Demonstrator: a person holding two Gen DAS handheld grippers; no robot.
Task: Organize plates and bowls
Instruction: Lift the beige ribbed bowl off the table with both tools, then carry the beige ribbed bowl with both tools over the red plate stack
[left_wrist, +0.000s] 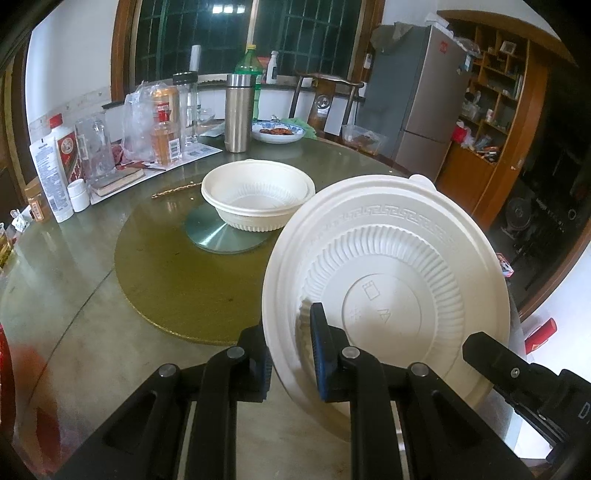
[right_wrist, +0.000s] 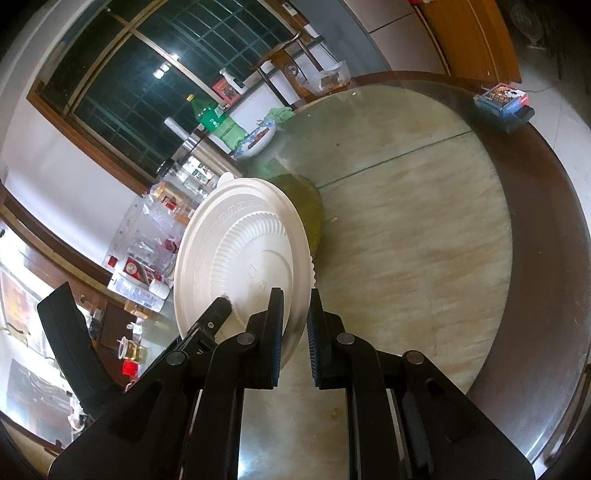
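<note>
Soft, even indoor light fills both views, and the window (left_wrist: 229, 40) is dark. Ceiling lamps glint off its glass in the right wrist view. Pale sheen lies across the glass table top (right_wrist: 424, 229). Fisheye bending curves every edge, corners go black, and a red blur smears the left wrist view's lower left edge.

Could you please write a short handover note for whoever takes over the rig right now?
Left gripper: shut on the rim of the white plate, which is held tilted above the table.
Right gripper: astride the same rim; grip unclear.
White bowls: seemingly two nested, at the table's centre.
Done: bowls stacked.
Left: set the plate down, probably by the bowls.
</note>
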